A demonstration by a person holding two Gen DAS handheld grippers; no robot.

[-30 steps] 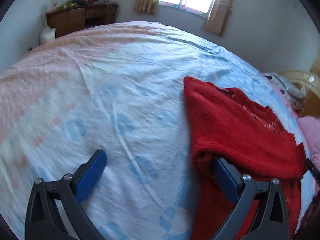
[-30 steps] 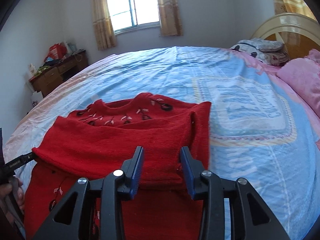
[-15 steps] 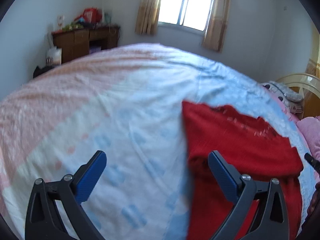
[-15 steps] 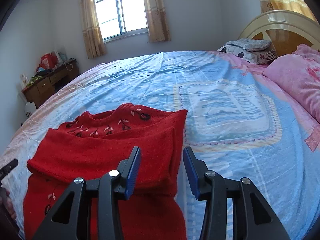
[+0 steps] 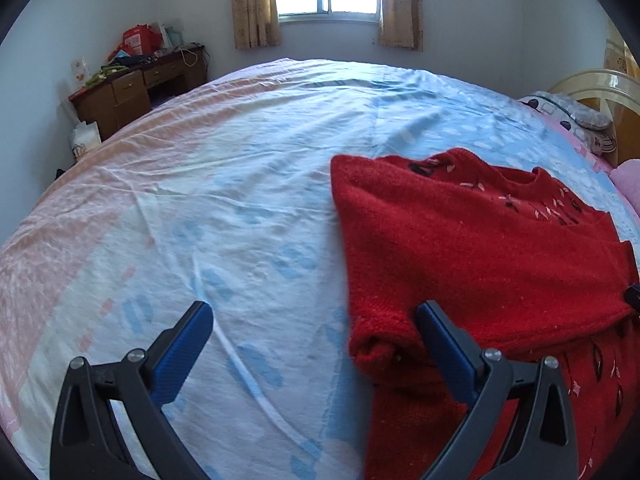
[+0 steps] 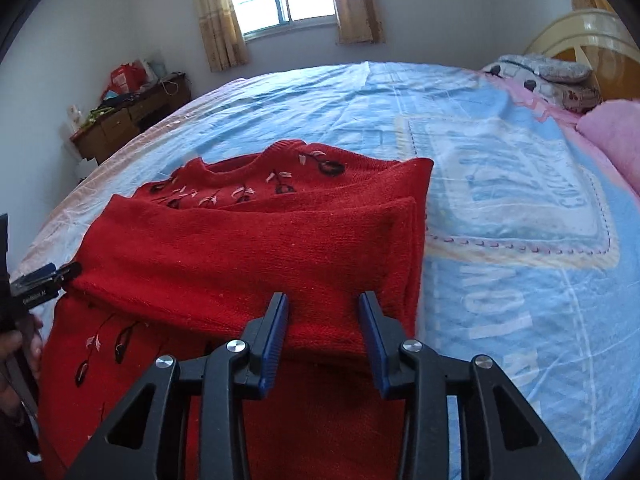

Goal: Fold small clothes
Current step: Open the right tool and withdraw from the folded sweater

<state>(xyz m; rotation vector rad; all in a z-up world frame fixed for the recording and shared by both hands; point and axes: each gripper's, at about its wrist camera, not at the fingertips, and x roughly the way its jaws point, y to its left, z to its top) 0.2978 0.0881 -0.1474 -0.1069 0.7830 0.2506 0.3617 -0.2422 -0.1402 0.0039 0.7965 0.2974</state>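
Jaws of your right gripper [image 6: 323,312] have been closing over the folded red knitted sweater [image 6: 248,248], not pinching it; your left gripper [image 5: 316,344] gapes wide. Beyond, only its view shows the wrinkled pale-pink sheet edge [image 5: 60,240].

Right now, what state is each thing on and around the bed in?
Red sweater: partly folded, sleeves laid across the chest, flat on the bed.
Bed sheet: spread out, lightly creased.
Left tongs: open, one finger at the sweater's folded corner.
Right tongs: just closing, folded edge between them.
Curtains: drawn apart.
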